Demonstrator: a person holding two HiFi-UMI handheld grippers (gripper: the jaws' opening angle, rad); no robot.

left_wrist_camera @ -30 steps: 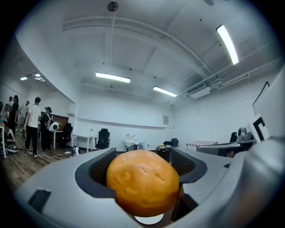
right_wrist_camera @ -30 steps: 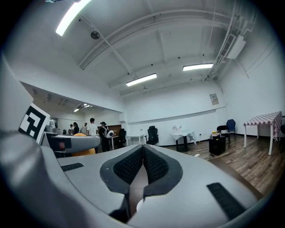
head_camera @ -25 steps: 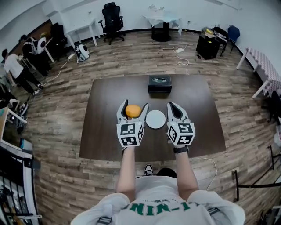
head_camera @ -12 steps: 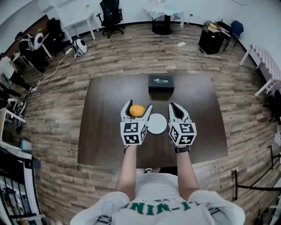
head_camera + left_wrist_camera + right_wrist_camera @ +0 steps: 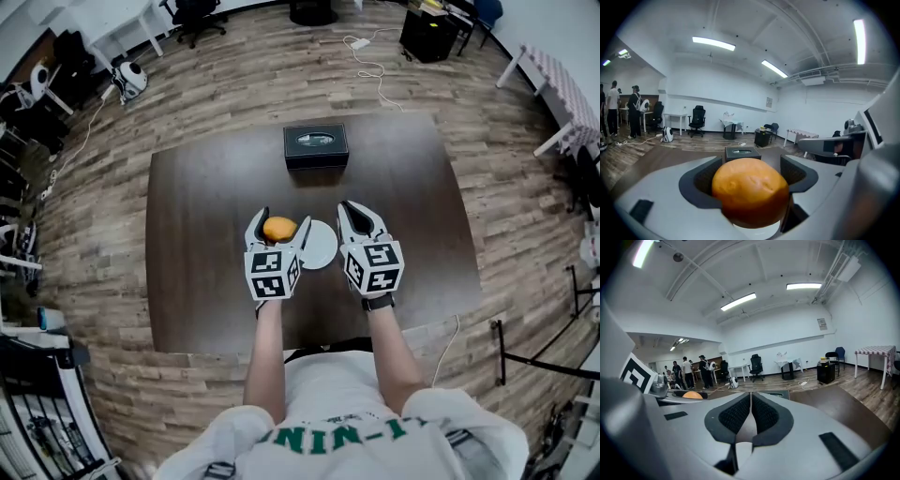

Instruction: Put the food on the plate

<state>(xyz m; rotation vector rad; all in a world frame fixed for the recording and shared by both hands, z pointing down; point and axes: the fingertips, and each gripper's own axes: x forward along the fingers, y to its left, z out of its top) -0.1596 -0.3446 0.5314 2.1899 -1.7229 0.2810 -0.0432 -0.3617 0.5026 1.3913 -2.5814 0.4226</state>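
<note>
Head view | left gripper (image 5: 281, 221) clamps orange (image 5: 279, 230) | right gripper (image 5: 351, 210) jaws together

Orange (image 5: 750, 190) — dimpled, matt skin; table (image 5: 206, 202) matt wood; plate (image 5: 322, 246) smooth

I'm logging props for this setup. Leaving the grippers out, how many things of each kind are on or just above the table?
orange: 1
plate: 1
black box: 1
Total: 3
</note>
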